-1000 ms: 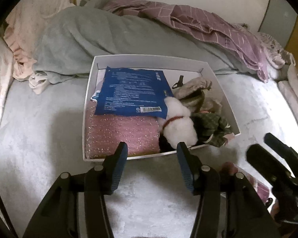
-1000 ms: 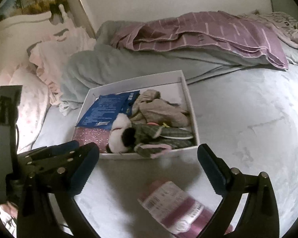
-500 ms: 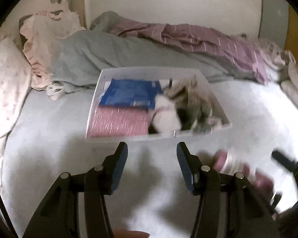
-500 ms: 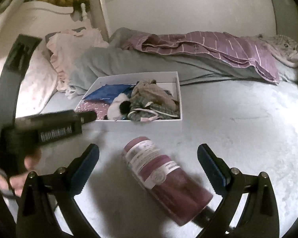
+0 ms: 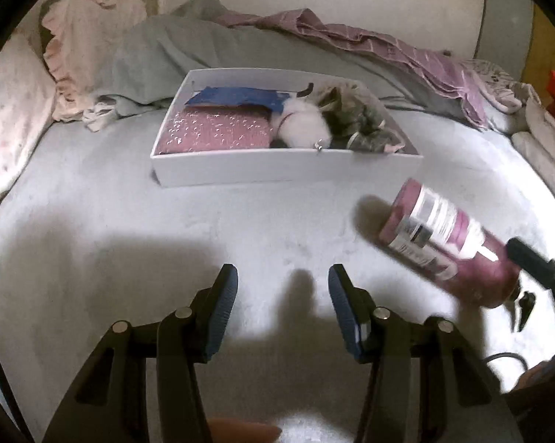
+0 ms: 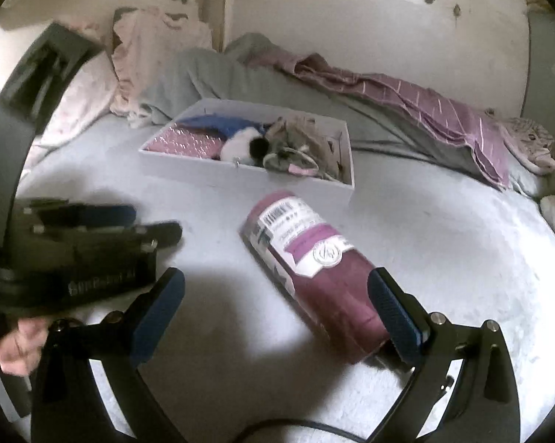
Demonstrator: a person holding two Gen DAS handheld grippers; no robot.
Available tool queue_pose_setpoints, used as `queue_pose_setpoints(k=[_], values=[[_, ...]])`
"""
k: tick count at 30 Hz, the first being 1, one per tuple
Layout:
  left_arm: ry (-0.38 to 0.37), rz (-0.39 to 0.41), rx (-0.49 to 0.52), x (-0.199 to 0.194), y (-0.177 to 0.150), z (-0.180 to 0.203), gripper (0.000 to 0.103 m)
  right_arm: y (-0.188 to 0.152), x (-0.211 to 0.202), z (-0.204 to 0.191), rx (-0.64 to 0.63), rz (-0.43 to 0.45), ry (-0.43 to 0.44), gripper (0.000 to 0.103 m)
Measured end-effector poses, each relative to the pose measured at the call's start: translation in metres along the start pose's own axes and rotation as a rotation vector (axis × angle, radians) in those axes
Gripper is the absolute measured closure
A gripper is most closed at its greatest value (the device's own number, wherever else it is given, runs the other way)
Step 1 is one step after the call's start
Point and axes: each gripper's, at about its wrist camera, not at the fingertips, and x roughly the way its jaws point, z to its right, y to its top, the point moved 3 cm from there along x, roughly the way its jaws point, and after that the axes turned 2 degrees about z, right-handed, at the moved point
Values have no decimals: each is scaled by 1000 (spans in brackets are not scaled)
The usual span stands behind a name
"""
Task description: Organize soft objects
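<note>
Reaching low over the bed (image 6: 443,236), the right tool (image 6: 277,310) has its blue-padded jaws spread wide with nothing gripped; the near end of the maroon roll (image 6: 314,269) lies between them, close to the right-hand pad, though whether that pad touches the wrap I cannot tell. The left tool (image 5: 281,310) hovers over bare bedcover with its jaws about half apart and empty, the roll lying off to its right.

The roll is a soft cylinder in clear wrap, lying on its side at a slant on the grey bedcover, just in front of the white box (image 6: 240,175) and apart from it. The step in hand looks like picking it up to go with the other soft things. To do that well, the right tool should probably centre itself so the roll sits midway between the pads, square across its width, then close on the bare maroon part and not the slippery label. Since it is soft and round, a firm but unhurried squeeze should stop it rolling away. The left tool would do best to stay clear.

The roll's white paper label (image 6: 299,236) carries lines of print and a round seal, too blurred to read. Partial white lettering shows on the left tool's body in the right wrist view, but not legibly.

Farther off, the box already holds a blue packet (image 5: 240,98), a pink speckled cloth (image 5: 214,133), a white plush toy (image 5: 303,129) and greenish-brown fabric pieces (image 5: 355,122). Behind it lie a grey blanket (image 5: 174,51) and a purple striped sheet (image 5: 406,59).
</note>
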Motion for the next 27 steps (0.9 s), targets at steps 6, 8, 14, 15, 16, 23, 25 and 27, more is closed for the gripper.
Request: queue_pose_setpoints(k=[6,8,14,15,16,23,25,27], values=[[6,148,6,-21,3,4,51,-2,-12,7,36,63,-13,4],[8,157,2,-23,4,3,51,-3,-15,8,42,77,-21,4],[18,162,-3,-24,6,2,51,-2,-14,14,72,69,-10,4],[22,166,3,-25,6,3,51,-2,-13,16,82,65,-4,4],[25,169,8,-25,6,3,51,-2,-13,17,86,64,-2,4],[37,179,12,-28,6,4,51,-3,-14,16,85,69,5,4],[41,182,12,-29,5,5,51,-3,-16,14,74,78,7,4],[45,183,16,-29,5,6,51,-3,-17,12,62,86,4,4]])
